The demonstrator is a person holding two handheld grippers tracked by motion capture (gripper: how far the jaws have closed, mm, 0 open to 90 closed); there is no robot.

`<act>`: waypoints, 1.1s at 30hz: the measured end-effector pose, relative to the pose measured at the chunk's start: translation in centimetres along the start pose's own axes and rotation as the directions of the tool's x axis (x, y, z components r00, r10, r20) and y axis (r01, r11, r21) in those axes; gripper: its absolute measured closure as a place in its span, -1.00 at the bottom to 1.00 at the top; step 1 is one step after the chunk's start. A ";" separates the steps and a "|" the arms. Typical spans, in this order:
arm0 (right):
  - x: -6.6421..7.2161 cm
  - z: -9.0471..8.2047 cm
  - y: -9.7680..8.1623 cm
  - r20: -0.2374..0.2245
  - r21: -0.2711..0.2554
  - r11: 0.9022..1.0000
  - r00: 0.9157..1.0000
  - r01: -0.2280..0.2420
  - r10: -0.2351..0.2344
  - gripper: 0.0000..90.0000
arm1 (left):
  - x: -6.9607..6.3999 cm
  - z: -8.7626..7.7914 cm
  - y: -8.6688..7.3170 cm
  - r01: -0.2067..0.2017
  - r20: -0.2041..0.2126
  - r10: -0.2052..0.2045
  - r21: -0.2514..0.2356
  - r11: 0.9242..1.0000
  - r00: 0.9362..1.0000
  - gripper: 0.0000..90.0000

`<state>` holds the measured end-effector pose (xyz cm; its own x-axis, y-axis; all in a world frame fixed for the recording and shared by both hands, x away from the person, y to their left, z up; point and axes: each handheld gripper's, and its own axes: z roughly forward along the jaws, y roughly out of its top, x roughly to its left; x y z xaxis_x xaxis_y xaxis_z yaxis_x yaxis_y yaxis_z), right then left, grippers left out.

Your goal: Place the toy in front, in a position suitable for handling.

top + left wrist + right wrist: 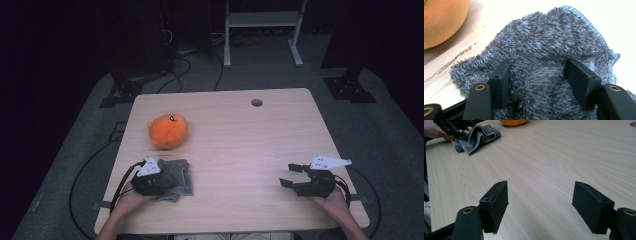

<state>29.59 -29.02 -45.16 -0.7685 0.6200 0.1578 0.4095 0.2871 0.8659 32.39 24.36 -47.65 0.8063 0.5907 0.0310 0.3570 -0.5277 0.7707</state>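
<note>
A person's left hand (131, 197) at the near-left corner of the pale wooden table (240, 135) holds the left tool (159, 186) pressed down into a fuzzy grey cloth (180, 177), its two black jaws sunk into the pile about halfway open, with a raised fold of the fabric bunched between them; in the left gripper view the cloth (544, 50) fills the gap from one jaw to the other and touches both inner faces, though it cannot be told whether the pads truly pinch it yet. The cloth lies crumpled near the table's front edge, partly under the tool, with a loose corner spread toward the middle of the table. Just beyond it, toward the far-left part of the table, sits a round orange plush toy (168, 131), near the cloth but apart from it. At the near-right corner the right hand (334, 200) holds the right tool (291, 175) just above bare wood, jaws standing wide apart with nothing between them, well away from the cloth; the right gripper view looks across the table at the grey cloth (474, 138) and the left tool (461, 132). A small round hole (256, 102) marks the table's far edge.
</note>
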 end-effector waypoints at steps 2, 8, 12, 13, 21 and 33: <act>0.0 0.0 0.0 0.000 0.000 1.000 1.000 -0.001 0.001 -0.38 | 0.0 0.0 0.0 0.001 0.001 -0.001 0.000 1.000 1.000 -0.08; 0.0 0.0 0.0 0.000 0.000 1.000 1.000 0.000 0.000 -0.38 | -0.1 -0.1 0.1 -0.012 -0.006 0.012 0.003 1.000 1.000 0.12; 0.0 -0.1 0.0 0.001 -0.002 1.000 1.000 0.000 0.000 -0.38 | -0.3 -0.1 0.2 -0.026 -0.031 0.026 0.003 1.000 0.999 0.30; 0.0 -0.1 0.0 0.001 -0.002 1.000 1.000 0.000 0.000 -0.38 | -0.4 -0.1 0.2 -0.034 -0.040 0.035 0.004 0.999 0.999 0.35; 0.0 -0.1 0.0 0.000 -0.002 1.000 1.000 -0.002 0.002 -0.38 | -0.5 -0.4 0.3 -0.034 -0.068 0.033 -0.014 0.999 0.997 0.63; 0.0 0.0 0.0 -0.002 0.000 1.000 1.000 -0.004 0.004 -0.38 | -0.5 -0.7 0.4 -0.024 -0.079 0.022 -0.033 0.999 0.997 0.71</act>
<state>29.61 -29.06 -45.13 -0.7679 0.6198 0.1617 0.4124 0.2851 0.8652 31.80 24.28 -46.87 0.7742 0.6254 0.0977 0.3217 -0.5217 0.7901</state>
